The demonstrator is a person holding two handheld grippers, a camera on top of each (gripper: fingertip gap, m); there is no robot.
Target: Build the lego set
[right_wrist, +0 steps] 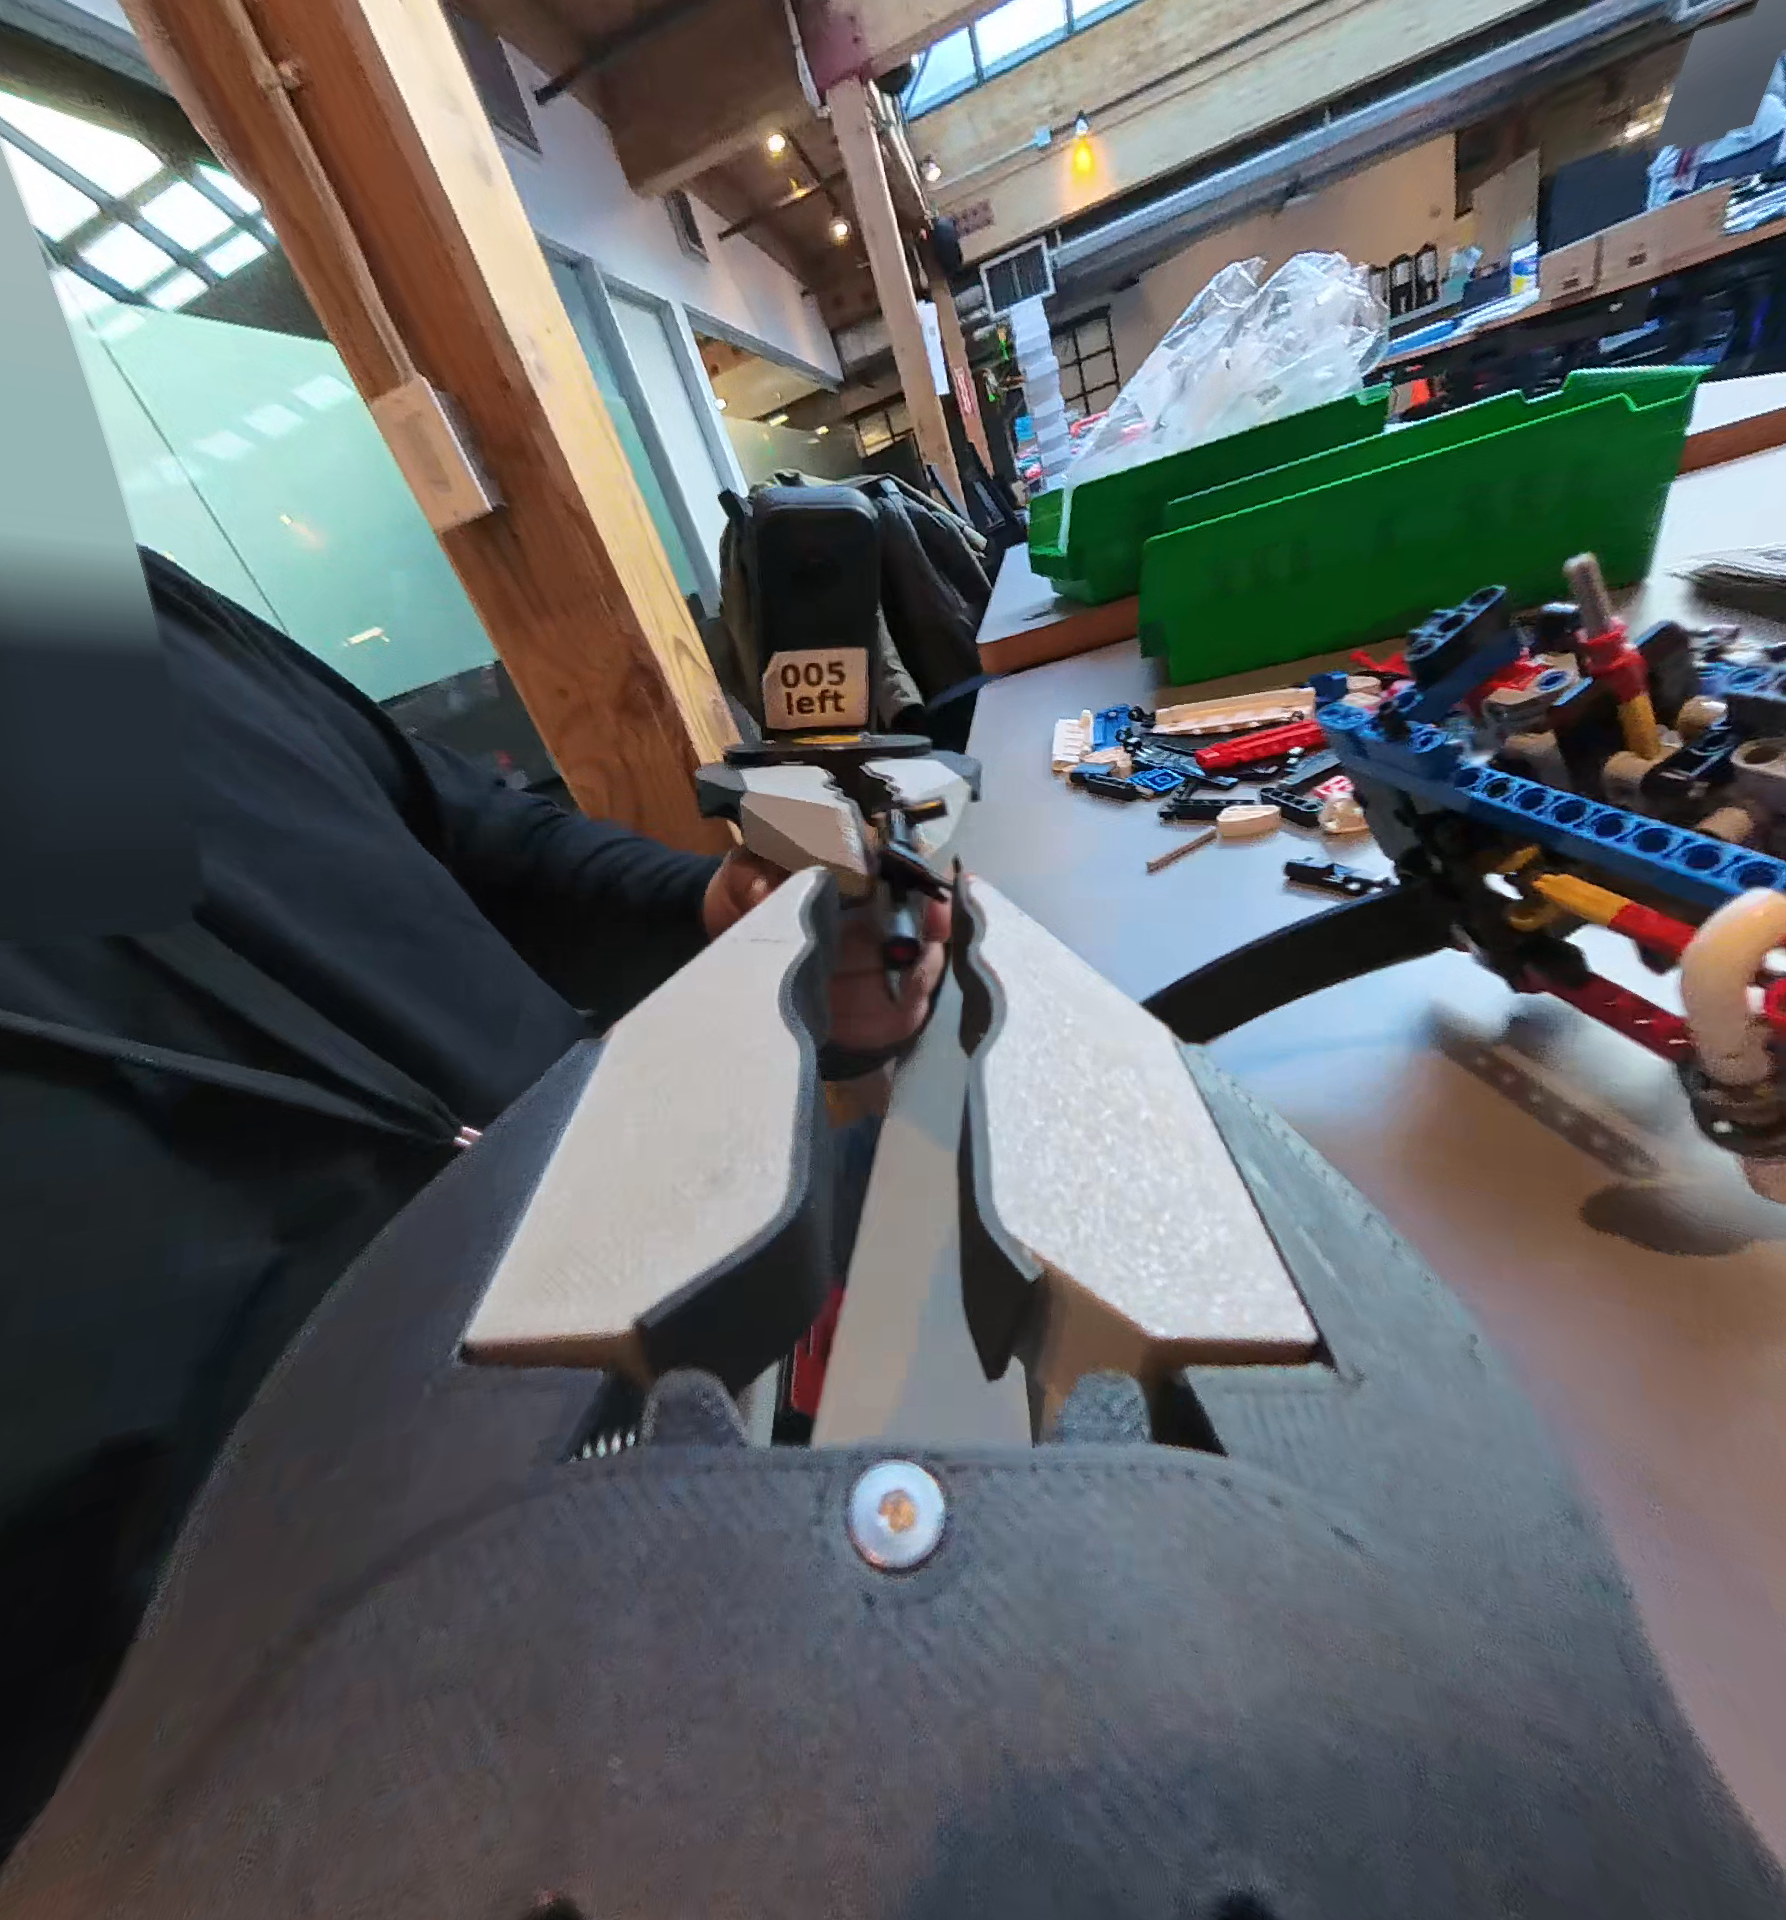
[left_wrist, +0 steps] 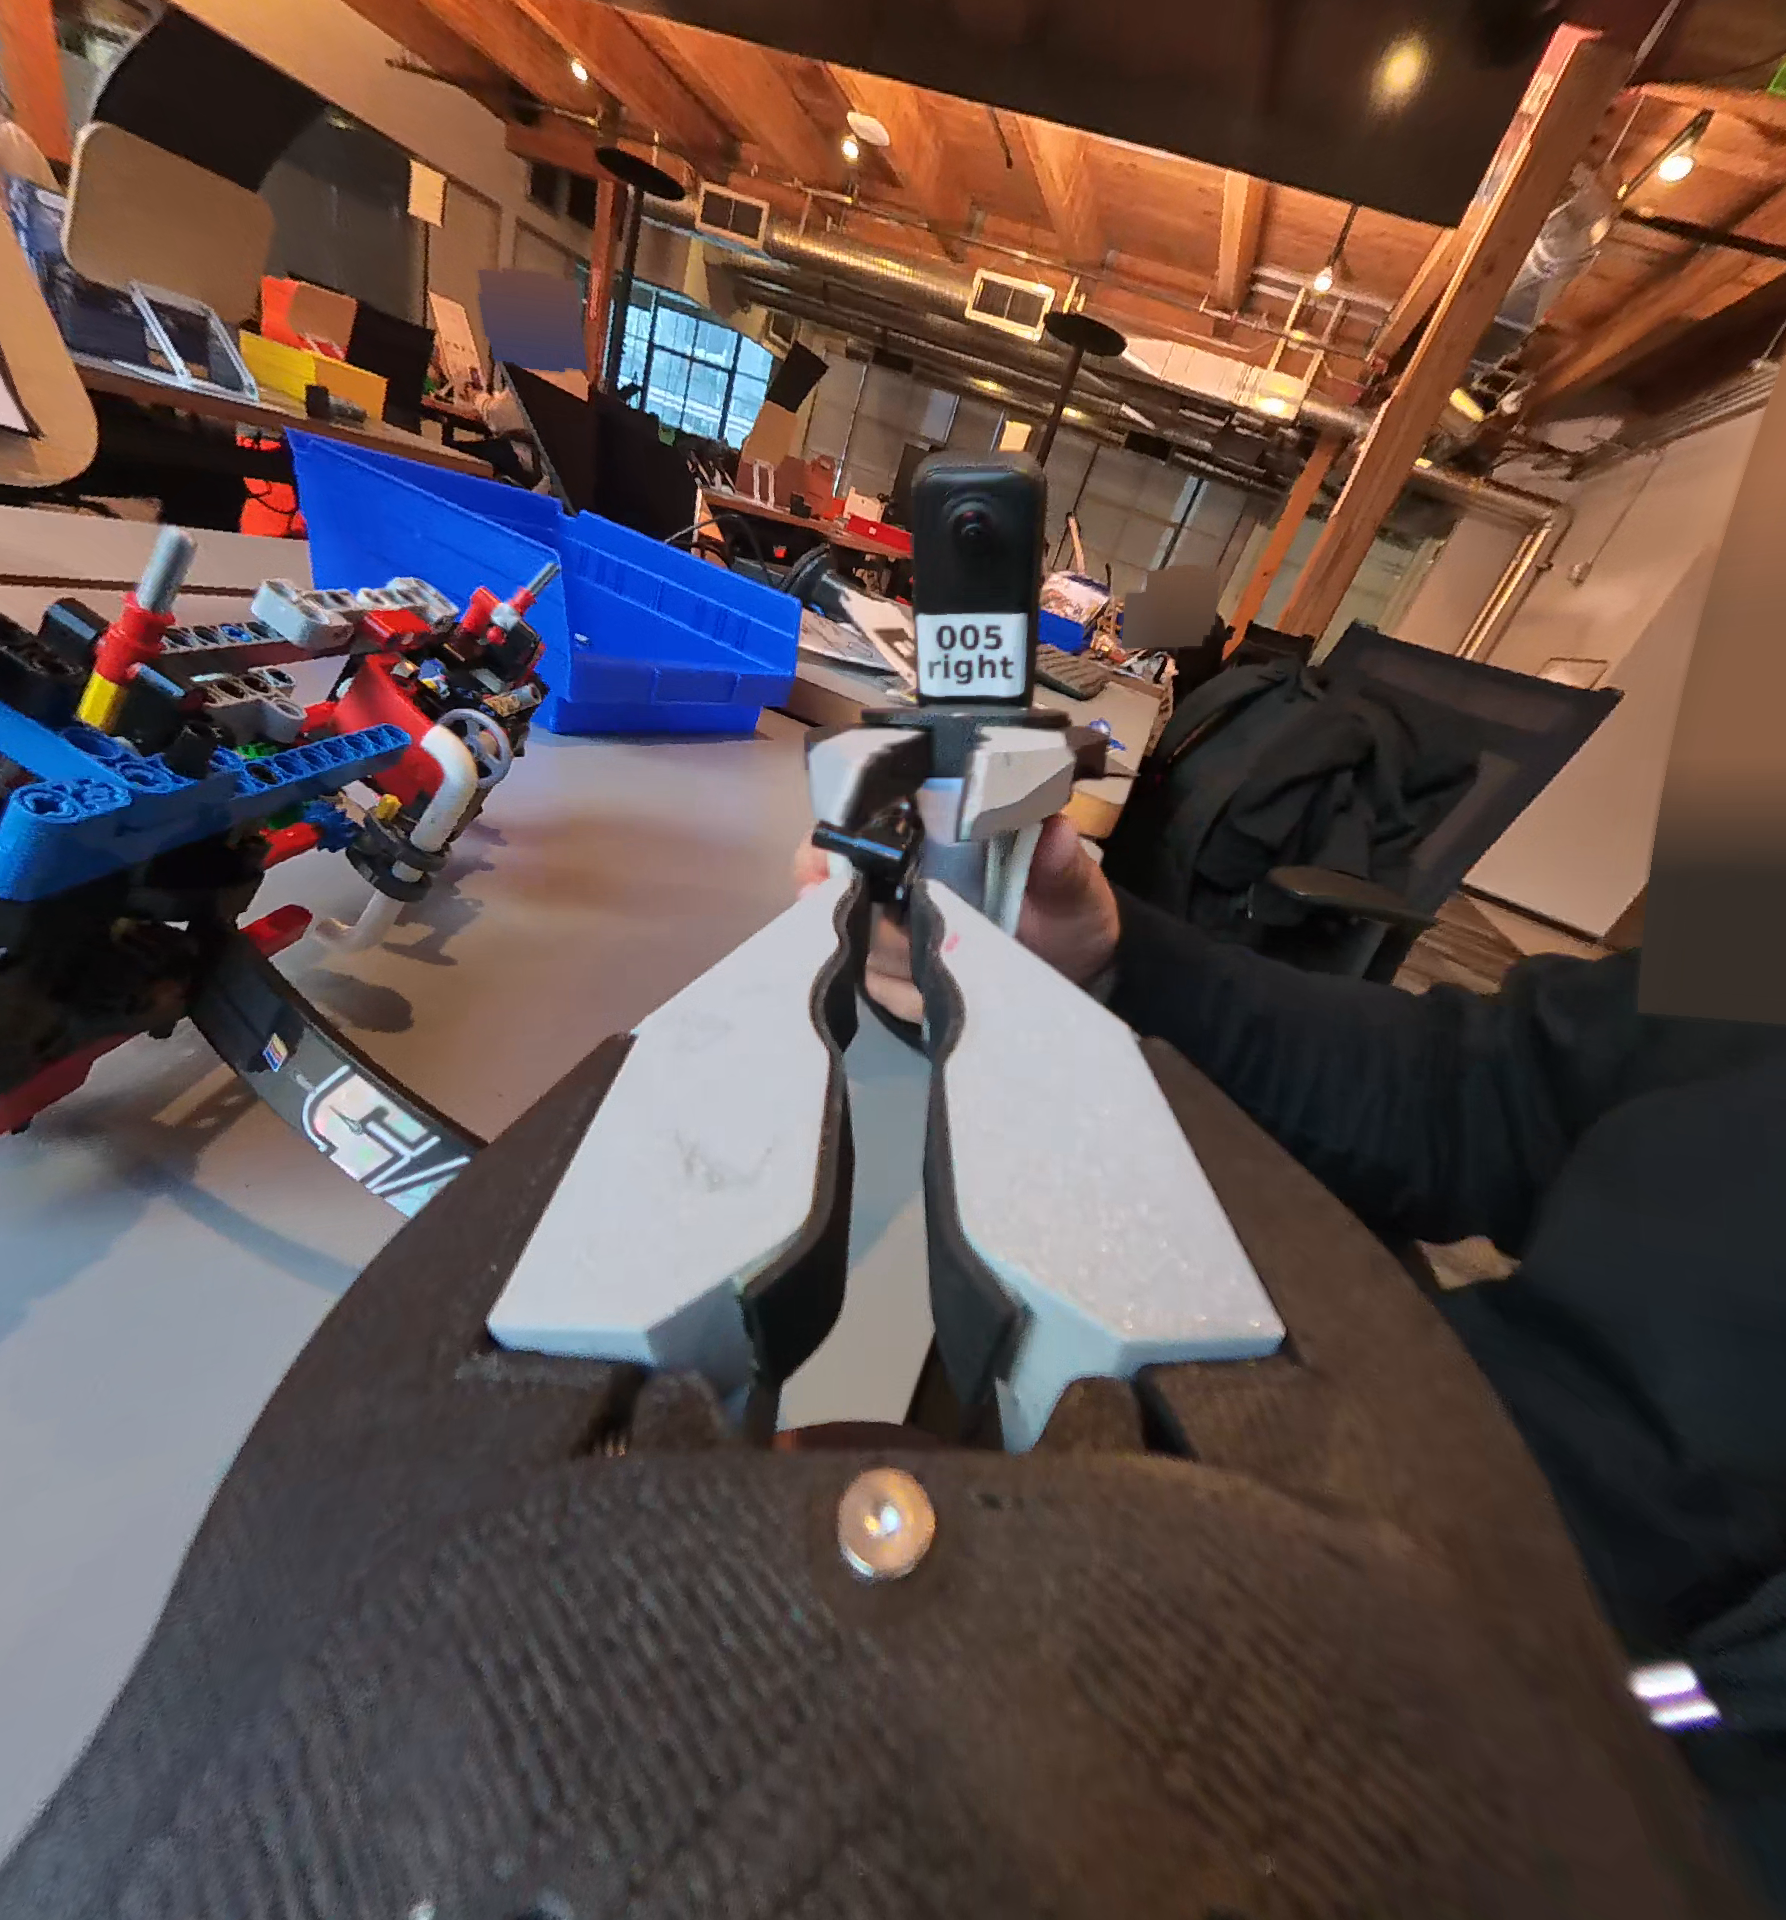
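Grippers meet tip to tip above the grey table (left_wrist: 660, 810): the left gripper (left_wrist: 884, 883) and right gripper (right_wrist: 889, 883) each pinch an end of a small black lego piece (left_wrist: 873, 847). Jaws on both are narrowed onto it. At 9 o'clock from the left gripper sits the half-built lego model (left_wrist: 193, 748), with a blue bin (left_wrist: 598, 613) at 11 o'clock; loose lego parts (right_wrist: 1201, 769) lie at 2 o'clock in the right wrist view, before 2 green bins (right_wrist: 1388, 530).

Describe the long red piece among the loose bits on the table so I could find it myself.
Start at the big green bin at the far edge of the grey table. Just in front of it lies a scatter of small loose pieces, left of the half-built model. The red piece is the long bar in that pile, the only bright red one among cream, blue and black bits.
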